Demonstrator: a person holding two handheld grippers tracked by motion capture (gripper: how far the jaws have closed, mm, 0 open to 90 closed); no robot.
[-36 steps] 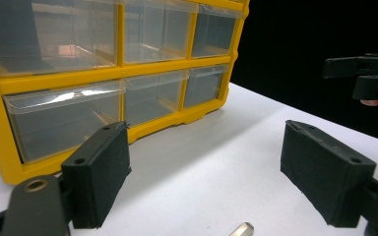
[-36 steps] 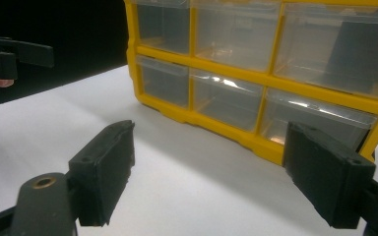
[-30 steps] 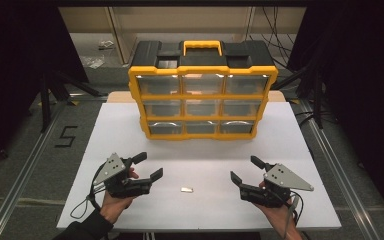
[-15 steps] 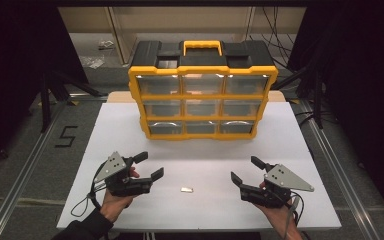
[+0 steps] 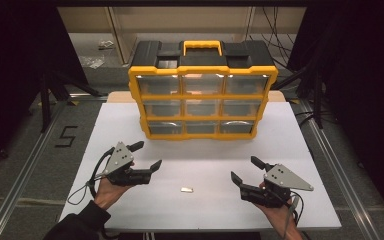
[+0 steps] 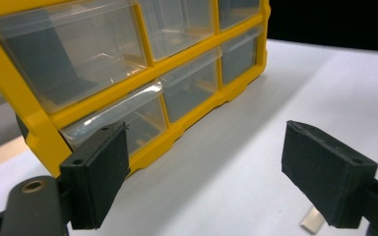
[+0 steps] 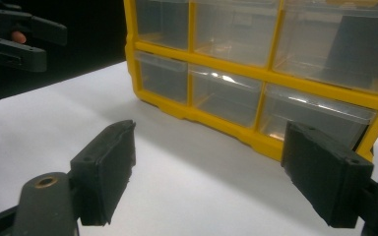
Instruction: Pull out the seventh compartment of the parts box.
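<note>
Place: I read a lab recording bay.
Walls: black curtains left and right.
Floor: grey, metal rails (image 5: 27, 165), a painted "5" (image 5: 66, 136).
Bench: white table (image 5: 300, 165), cables beyond.

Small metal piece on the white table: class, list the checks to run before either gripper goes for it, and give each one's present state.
1. Small metal piece lies free on the white table: ok.
2. Left gripper open, holding nothing: ok.
3. Right gripper open, holding nothing: ok.
4. Piece apart from the yellow drawer organizer: ok.
5. All drawers shut: cannot tell.
</note>
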